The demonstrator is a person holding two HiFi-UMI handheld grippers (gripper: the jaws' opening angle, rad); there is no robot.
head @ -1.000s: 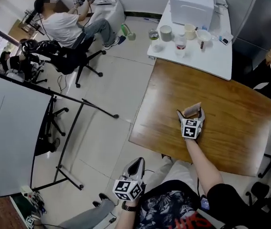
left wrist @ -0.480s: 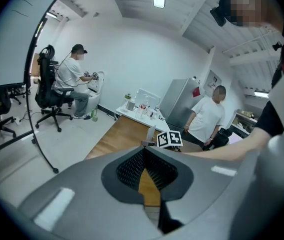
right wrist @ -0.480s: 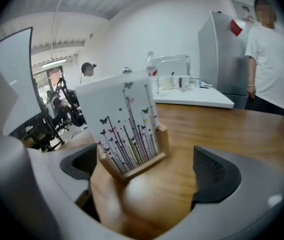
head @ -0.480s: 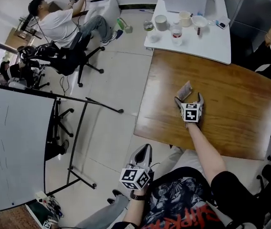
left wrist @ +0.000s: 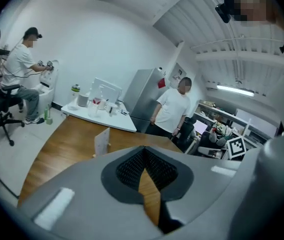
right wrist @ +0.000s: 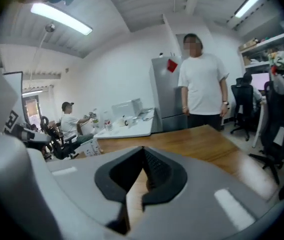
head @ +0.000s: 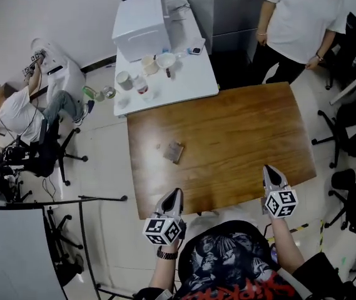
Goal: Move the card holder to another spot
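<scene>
Wooden table (head: 240,136) filled the middle of the head view, and the card holder (head: 173,150) stood on its left part, close to the left edge and free of both tools. From the left gripper view it showed as a pale upright piece on the wood, ahead and a little to the left.

At the near edge of the table, toward its left corner, the left gripper (head: 175,192) was held with its jaws drawn together at the tips and nothing between them. The right gripper (head: 268,169) was held further right along the same near edge, well apart from the card holder. Its jaws were closing and met tip to tip, with only bare table showing beyond them.

Against the far left corner of the wooden table stood a white table (head: 184,80) carrying a white box (head: 140,24) and several cups (head: 147,62). A standing person in a white shirt (head: 296,17) was at the far right, and a seated person (head: 15,114) was off to the left.
</scene>
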